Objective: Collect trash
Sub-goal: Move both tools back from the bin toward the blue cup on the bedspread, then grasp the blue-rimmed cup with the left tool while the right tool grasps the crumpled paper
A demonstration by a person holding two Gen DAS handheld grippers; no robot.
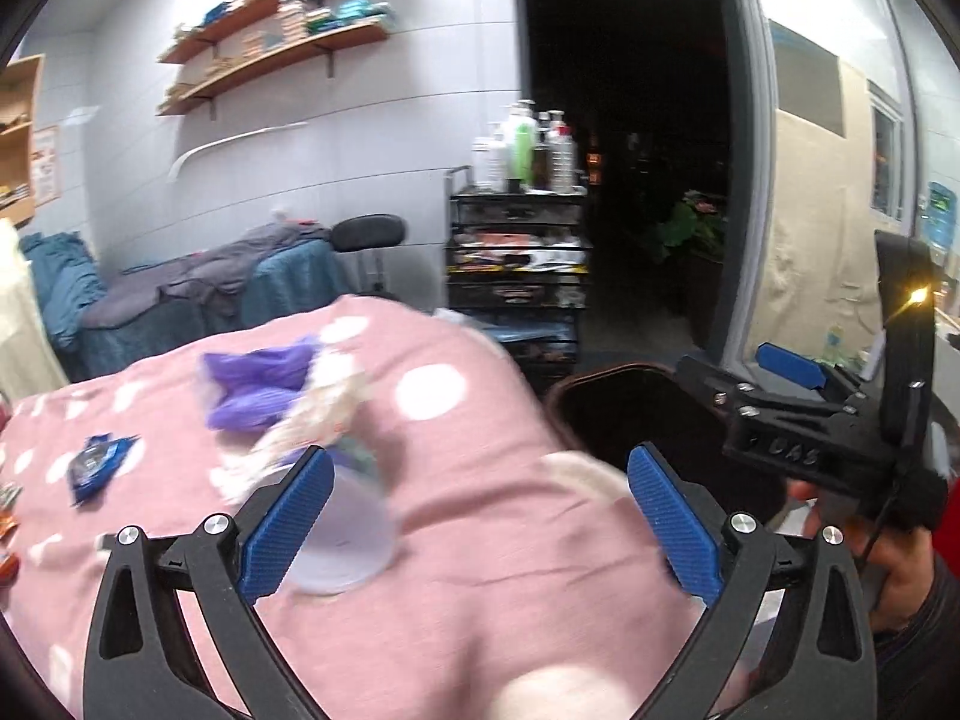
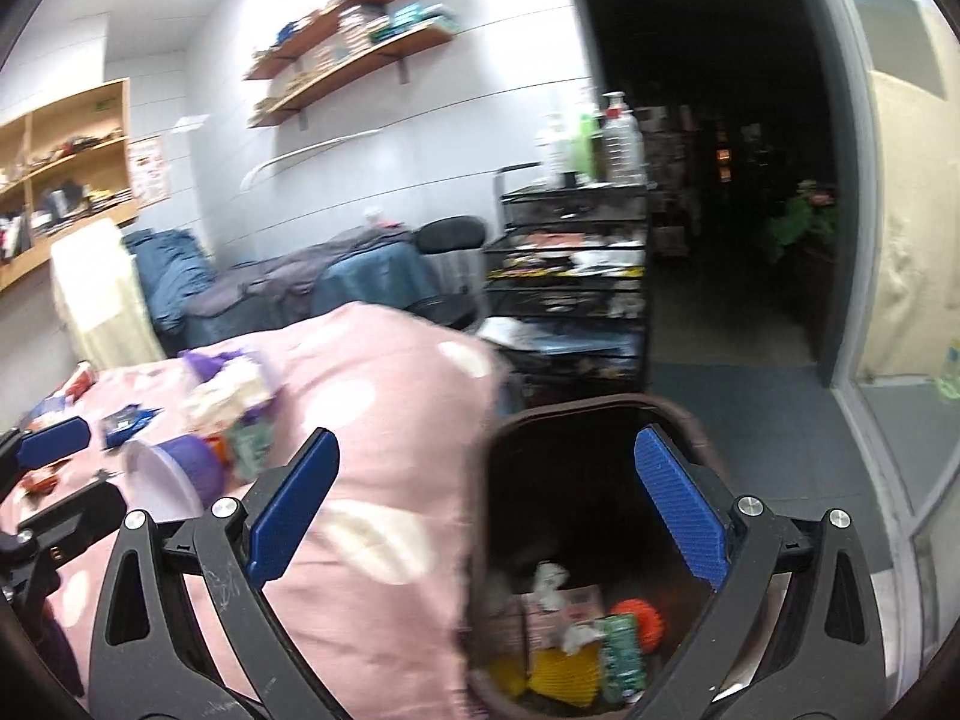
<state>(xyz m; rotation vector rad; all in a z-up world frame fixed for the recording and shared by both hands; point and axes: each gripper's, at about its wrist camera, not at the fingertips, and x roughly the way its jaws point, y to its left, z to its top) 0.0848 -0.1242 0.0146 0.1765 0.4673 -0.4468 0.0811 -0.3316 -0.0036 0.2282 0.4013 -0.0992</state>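
From the left wrist view, the left gripper [image 1: 477, 516] hangs over a pink bed cover with white spots [image 1: 492, 588], its blue pads spread wide and clamped on nothing. A clear plastic cup [image 1: 348, 546] lies on the cover, just behind the left pad. Farther back sit purple crumpled plastic [image 1: 258, 384], a pale wrapper [image 1: 318, 414] and a blue wrapper [image 1: 96, 465]; motion blur hides any print on them. To the right, the right gripper [image 1: 798, 396] is held in a hand [image 1: 900, 564], with embossed letters on its body too smeared to read.

From the right wrist view, the right gripper [image 2: 486, 516] stands wide apart, empty, above the brown trash bin [image 2: 600, 408] beside the bed. Inside the bin lie a yellow ridged piece [image 2: 564, 675], a green packet [image 2: 624, 654], an orange ball [image 2: 642, 615] and crumpled paper [image 2: 549, 579]. No label is legible.
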